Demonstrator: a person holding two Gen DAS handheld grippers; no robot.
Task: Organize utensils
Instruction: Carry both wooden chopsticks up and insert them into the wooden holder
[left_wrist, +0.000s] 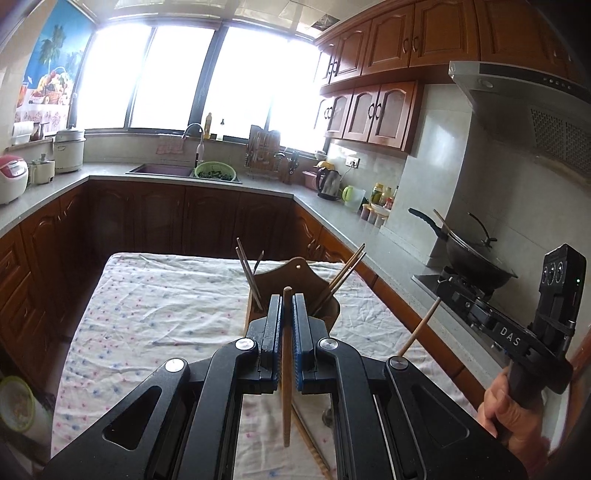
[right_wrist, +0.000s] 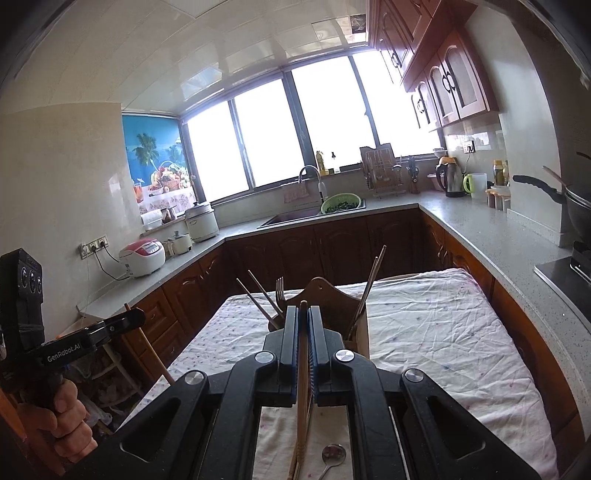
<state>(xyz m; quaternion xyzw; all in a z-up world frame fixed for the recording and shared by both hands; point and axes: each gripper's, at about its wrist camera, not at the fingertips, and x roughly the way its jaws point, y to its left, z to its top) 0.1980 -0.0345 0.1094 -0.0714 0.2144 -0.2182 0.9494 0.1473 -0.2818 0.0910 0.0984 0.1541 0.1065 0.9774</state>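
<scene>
A wooden utensil holder (left_wrist: 295, 275) (right_wrist: 321, 291) stands on the cloth-covered table (left_wrist: 155, 295) (right_wrist: 443, 325), with chopsticks (left_wrist: 247, 273) in its left part and chopsticks (left_wrist: 345, 271) in its right; a fork (right_wrist: 279, 290) shows on the left. My left gripper (left_wrist: 287, 299) is shut on a wooden chopstick (left_wrist: 286, 369), held upright in front of the holder. My right gripper (right_wrist: 303, 314) is shut on a chopstick (right_wrist: 303, 369), also before the holder. A metal spoon (right_wrist: 332, 456) and another chopstick (left_wrist: 314, 446) lie on the cloth below.
The right gripper also shows in the left wrist view (left_wrist: 447, 286) with its chopstick (left_wrist: 421, 326). A stove with a black wok (left_wrist: 476, 258) is at the right. Counters with a sink (left_wrist: 177, 170), kettle (left_wrist: 328, 182) and rice cooker (right_wrist: 142, 256) surround the table.
</scene>
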